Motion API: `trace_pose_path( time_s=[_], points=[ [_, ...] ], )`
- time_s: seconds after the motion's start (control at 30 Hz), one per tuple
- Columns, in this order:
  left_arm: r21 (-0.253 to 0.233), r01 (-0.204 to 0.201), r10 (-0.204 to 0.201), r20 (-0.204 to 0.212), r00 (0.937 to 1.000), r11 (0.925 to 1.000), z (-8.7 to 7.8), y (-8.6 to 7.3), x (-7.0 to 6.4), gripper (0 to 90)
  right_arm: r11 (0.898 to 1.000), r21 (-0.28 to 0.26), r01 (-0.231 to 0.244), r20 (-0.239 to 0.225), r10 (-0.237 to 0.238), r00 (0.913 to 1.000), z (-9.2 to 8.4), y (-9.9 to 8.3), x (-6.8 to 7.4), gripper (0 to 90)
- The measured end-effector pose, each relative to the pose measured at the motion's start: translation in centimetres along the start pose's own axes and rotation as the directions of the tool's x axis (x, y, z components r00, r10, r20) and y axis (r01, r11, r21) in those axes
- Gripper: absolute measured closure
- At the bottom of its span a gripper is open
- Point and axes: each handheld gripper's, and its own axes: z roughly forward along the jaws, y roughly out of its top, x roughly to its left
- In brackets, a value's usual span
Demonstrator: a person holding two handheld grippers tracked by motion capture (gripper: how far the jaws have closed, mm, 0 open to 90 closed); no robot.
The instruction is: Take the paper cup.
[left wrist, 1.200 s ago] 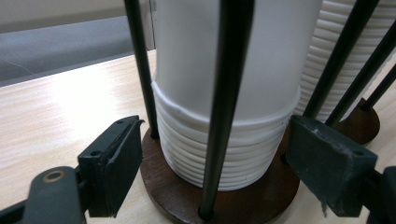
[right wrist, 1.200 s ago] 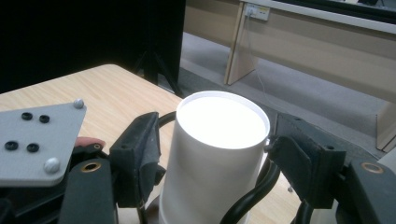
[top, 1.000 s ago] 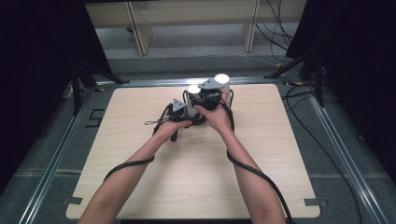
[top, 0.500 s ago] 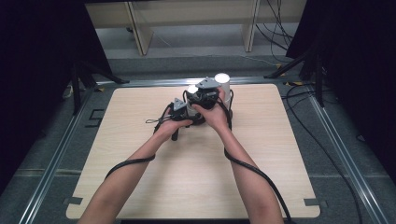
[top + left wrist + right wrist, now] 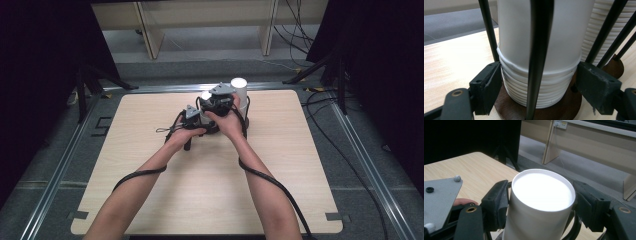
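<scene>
Two stacks of white paper cups stand upside down in a black wire rack with round brown wooden feet, near the far middle of the desk (image 5: pixel 150 165), and both hands work at them side by side.

The left gripper (image 5: pixel 537 82) sits low at the nearer stack of cups (image 5: pixel 539 62). Its two fingers (image 5: pixel 487 87) flank the bottom of the stack, where the rolled rims pile up just above the wooden base (image 5: pixel 564 110). The fingers have just been closing in, with the stack between them. The left pad lies against the rims or right next to them; the right pad stands a little off the cups. From this view it cannot be told for sure that they are pressing, so the grip looks loose rather than clenched. A black rod of the rack (image 5: pixel 537 50) runs straight up in front of the cups, and the second stack (image 5: pixel 596 30) shows behind to the right.

The right gripper (image 5: pixel 541 207) is higher, at the top of a stack. Its fingers (image 5: pixel 496 205) are clenched on the top cup (image 5: pixel 541 192), one on each side just under its flat white bottom, which faces up. The grey plate (image 5: pixel 439 195) of the other gripper shows at the left edge, with a fingertip just below it.

In the high view the left gripper (image 5: pixel 192 120) is just in front and left of the right gripper (image 5: pixel 220 102), and a cup stack (image 5: pixel 239 90) rises behind them
</scene>
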Motion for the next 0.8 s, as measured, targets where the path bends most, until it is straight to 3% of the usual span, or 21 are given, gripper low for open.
trace_pose_path(
  time_s=[0.1, 0.2, 0.8],
  points=[
    [0.0, 0.001, -0.001, 0.0, 1.0, 1.0, 0.0, 0.0, 0.0, 21.5, 1.0, 0.002, -0.003, -0.005, 0.003, 1.0, 0.0, 0.0, -0.1, 33.2],
    [0.001, -0.001, 0.001, -0.001, 1.0, 1.0, 0.0, 0.0, 0.0, 21.5, 0.999, -0.009, -0.036, -0.006, 0.036, 0.9993, -0.1, 0.0, 0.0, 34.5],
    [0.014, -0.015, 0.015, -0.006, 0.9999, 0.9998, 0.0, 0.0, 0.1, 21.6, 0.996, -0.079, -0.034, -0.015, 0.033, 0.9993, -1.4, 1.9, -0.4, 35.6]
  ],
)
